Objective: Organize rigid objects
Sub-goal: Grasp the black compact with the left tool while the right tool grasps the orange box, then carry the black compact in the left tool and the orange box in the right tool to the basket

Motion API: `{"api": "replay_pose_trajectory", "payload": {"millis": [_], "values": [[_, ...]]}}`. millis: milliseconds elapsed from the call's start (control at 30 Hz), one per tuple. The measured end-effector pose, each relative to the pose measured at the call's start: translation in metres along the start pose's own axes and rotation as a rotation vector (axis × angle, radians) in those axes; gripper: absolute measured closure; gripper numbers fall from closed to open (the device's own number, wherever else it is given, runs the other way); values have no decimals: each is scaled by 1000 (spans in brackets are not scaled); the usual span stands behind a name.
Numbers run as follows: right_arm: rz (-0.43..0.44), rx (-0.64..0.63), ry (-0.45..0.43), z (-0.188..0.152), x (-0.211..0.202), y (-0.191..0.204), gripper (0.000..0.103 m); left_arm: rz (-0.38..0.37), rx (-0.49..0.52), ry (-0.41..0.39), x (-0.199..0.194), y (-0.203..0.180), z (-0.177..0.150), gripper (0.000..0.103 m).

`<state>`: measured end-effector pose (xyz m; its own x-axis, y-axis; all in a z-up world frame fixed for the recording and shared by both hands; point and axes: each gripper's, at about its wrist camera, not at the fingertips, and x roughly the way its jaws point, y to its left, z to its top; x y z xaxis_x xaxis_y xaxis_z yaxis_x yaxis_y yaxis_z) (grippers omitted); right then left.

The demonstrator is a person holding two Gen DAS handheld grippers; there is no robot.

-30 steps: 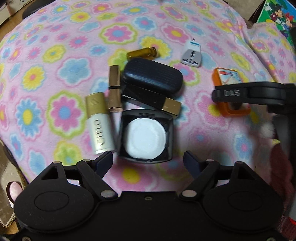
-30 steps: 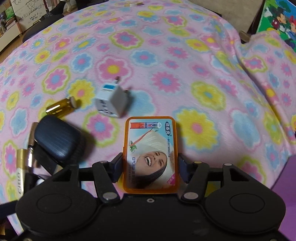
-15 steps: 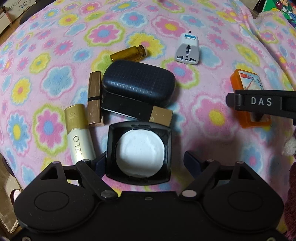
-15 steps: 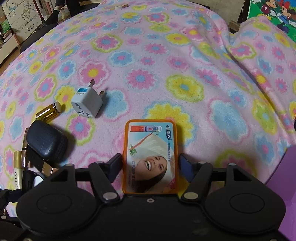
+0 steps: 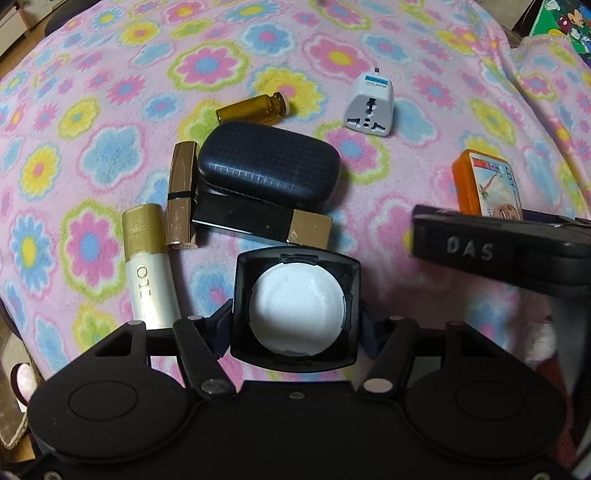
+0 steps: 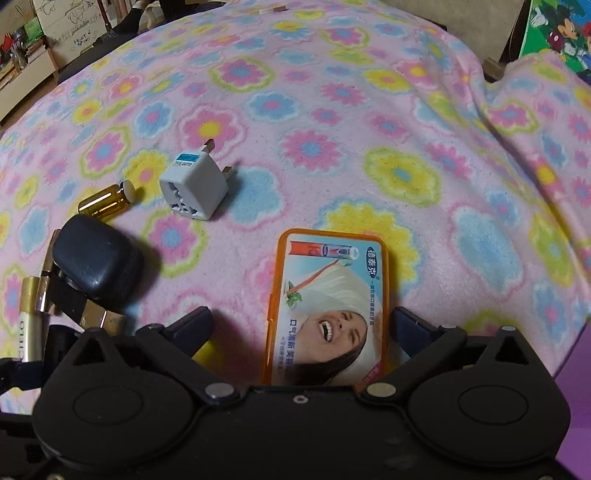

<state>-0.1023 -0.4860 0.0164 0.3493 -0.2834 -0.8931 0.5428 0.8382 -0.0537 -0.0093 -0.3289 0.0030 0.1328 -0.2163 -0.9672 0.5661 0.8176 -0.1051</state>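
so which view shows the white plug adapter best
The left wrist view: the plug adapter shows its socket face and blue label squarely. The right wrist view shows it at an angle, with its prongs visible.

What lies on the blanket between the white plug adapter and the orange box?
Nothing: between the adapter and the orange box only bare flowered blanket shows, clearest in the right wrist view.

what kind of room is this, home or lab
Most likely a home, perhaps a bedroom: a flowered fleece blanket covers the surface, a cartoon mat lies beyond it, and drawings stand by cluttered shelves.
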Motion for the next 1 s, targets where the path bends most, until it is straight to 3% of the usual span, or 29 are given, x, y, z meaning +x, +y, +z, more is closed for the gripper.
{"api": "replay_pose_trajectory", "payload": {"millis": [33, 67, 333, 500, 700, 1000], "values": [[8, 4, 1, 1, -5, -1, 20, 1, -4, -1, 0, -1, -2, 43], [18, 12, 5, 2, -11, -4, 43, -3, -8, 0, -1, -3, -2, 43], [-4, 108, -35, 11, -55, -26, 44, -33, -15, -50, -46, 6, -19, 43], [24, 93, -80, 10, -89, -10, 44, -28, -44, -106, -85, 38, -35, 43], [129, -9, -88, 3, -116, 55, 44, 19, -127, -154, -114, 98, -58, 43], [308, -227, -40, -22, -133, 210, 44, 120, -343, -178, -129, 219, -105, 43]]}}
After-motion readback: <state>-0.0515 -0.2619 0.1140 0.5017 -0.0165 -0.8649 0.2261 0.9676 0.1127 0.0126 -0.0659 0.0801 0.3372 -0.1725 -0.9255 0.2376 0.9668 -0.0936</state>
